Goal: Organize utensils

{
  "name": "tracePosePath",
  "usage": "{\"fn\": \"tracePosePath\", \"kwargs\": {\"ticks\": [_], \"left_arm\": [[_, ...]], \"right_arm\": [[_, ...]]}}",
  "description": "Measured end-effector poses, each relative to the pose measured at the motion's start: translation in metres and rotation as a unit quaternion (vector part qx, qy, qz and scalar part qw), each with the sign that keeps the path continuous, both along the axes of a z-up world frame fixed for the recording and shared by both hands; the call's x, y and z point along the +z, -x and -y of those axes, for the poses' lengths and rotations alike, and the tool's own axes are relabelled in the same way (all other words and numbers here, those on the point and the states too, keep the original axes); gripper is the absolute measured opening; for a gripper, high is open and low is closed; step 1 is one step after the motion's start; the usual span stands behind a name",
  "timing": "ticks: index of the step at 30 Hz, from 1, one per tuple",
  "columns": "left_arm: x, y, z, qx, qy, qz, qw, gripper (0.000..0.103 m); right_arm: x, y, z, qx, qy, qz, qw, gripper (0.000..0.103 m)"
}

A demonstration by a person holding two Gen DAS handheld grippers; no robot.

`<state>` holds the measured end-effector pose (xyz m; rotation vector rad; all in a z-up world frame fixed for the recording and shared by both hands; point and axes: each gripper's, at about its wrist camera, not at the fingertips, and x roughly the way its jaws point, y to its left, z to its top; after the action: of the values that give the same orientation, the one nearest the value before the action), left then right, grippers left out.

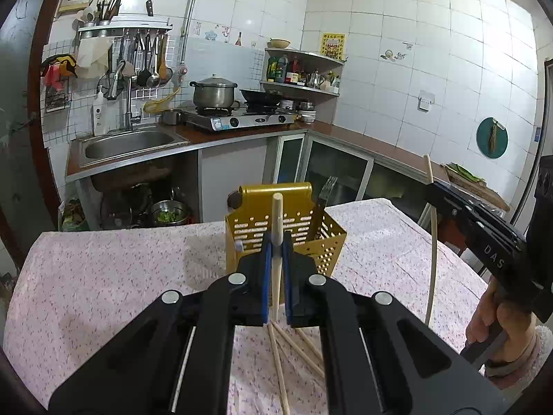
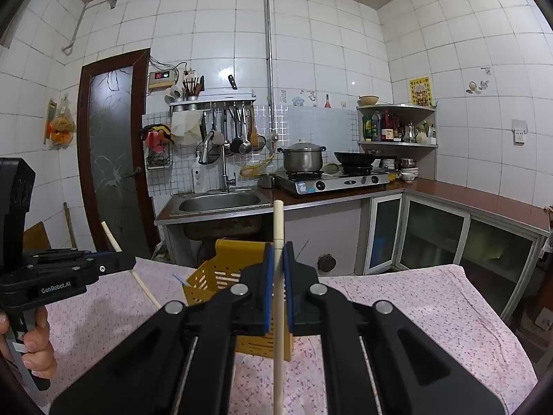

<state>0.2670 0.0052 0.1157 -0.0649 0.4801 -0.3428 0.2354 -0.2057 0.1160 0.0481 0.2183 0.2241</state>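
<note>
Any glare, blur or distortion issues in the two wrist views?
Left wrist: strong fisheye bowing of the wall tiles, dark vignette corners, sharp chopstick in the left tool. Right wrist: same bowing, mild tile glare, no visible motion blur.

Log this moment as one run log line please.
left gripper: shut on chopstick | right gripper: shut on chopstick | yellow holder: fork inside | loose chopsticks: on table

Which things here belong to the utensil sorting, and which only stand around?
Belong to the job:
- left gripper chopstick
- right gripper chopstick
- yellow holder
- fork
- loose chopsticks

Just around:
- pot
- wok
- sink
</note>
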Motion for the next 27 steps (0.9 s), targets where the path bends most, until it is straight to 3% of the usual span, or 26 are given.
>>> {"fn": "tracePosePath", "kwargs": {"ticks": [6, 20, 27], "left_arm": [[0.012, -0.002, 0.002, 0.002, 0.001, 0.014, 0.9999, 0.004], [0.02, -0.002, 0.005, 0.003, -0.017, -0.002, 0.9999, 0.004], [0.045, -0.012, 0.005, 0.006, -0.02, 0.006, 0.9998, 0.004]], "right_arm": [[0.002, -0.004, 0.003, -0.002, -0.002, 0.001, 1.0, 0.006], [-0.002, -0.011, 0.0, -0.002, -0.007, -0.001, 1.0, 0.006], [0.015, -0.027, -0.002, -0.005, -0.014, 0.008, 1.0, 0.006]]}}
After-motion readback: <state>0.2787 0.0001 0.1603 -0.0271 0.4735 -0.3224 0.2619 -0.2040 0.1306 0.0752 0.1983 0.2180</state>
